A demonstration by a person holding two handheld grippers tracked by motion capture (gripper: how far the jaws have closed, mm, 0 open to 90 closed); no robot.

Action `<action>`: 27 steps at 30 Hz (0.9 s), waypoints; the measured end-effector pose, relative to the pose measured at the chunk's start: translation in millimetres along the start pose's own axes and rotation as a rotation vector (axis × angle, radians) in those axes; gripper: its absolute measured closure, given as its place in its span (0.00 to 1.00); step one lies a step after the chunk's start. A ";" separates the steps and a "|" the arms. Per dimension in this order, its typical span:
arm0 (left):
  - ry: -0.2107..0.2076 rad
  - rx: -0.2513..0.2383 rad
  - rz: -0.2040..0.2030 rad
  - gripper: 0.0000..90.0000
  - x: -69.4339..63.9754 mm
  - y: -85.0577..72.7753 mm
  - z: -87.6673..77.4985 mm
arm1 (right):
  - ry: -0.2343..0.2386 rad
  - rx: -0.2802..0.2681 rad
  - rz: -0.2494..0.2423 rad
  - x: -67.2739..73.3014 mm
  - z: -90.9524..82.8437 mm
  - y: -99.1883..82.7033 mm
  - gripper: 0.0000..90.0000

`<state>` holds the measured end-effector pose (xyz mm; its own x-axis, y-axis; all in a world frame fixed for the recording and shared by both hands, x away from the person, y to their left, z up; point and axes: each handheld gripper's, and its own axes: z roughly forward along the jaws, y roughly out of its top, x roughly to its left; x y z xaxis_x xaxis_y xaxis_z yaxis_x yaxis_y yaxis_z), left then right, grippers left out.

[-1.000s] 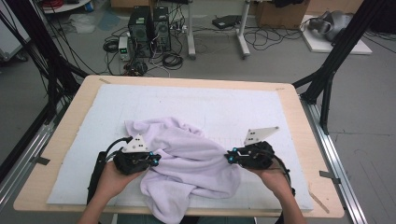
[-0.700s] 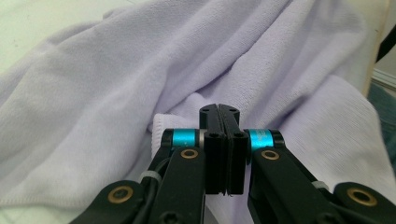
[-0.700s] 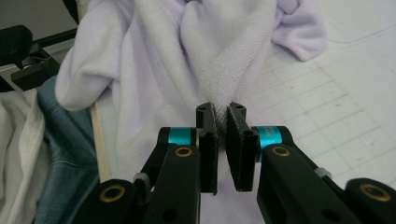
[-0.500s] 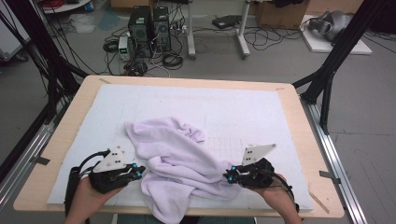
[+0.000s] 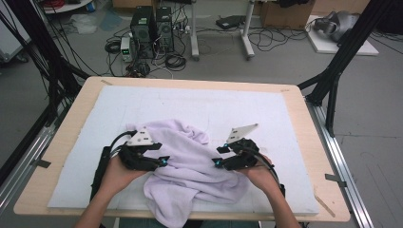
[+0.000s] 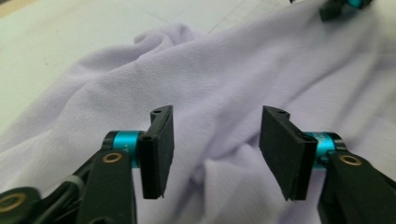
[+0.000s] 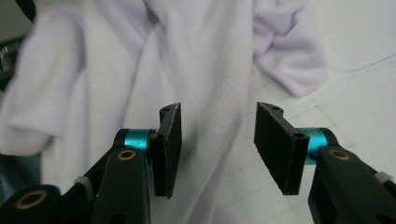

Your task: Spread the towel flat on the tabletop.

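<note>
In the high view, the lilac cloth (image 5: 190,171) is seen crumpled near the front middle of the white-padded surface (image 5: 285,118), with its lower part hanging over the front edge toward the person. The left claw (image 5: 164,161) is placed at the cloth's left side and the right claw (image 5: 217,156) at its right side; both have just been opening. For a good step, a single outer edge should be picked at each side, not a thick bunch of folds, so that the cloth can be spread flat. Much free room is left behind the cloth and at both sides. In the left gripper view, the left claw (image 6: 215,149) is held about half open above the folds, and nothing is pinched between the pads. In the right gripper view, the right claw (image 7: 217,144) is also half open and empty, over the cloth's border, where bare padding is seen at the right.
</note>
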<state>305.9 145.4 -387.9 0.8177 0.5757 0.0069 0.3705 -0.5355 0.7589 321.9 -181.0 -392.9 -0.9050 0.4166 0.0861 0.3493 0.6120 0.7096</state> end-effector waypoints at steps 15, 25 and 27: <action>-0.072 0.153 0.071 0.93 -6.5 -8.2 35.7 | 0.078 -0.001 0.004 19.9 1.0 -35.9 0.93; -0.134 0.063 0.107 0.94 -34.9 -20.1 -7.5 | 0.121 -0.041 -0.030 67.7 -28.0 -45.5 0.93; -0.132 0.074 0.110 0.93 -34.2 -26.5 -13.4 | 0.166 -0.031 -0.043 71.4 -25.6 -42.8 0.84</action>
<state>262.1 148.1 -399.6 0.9039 0.4278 -0.0018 0.3030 -0.6372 0.7086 236.1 -194.7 -399.3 -0.9476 0.2719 0.1677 0.3039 0.6049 0.7360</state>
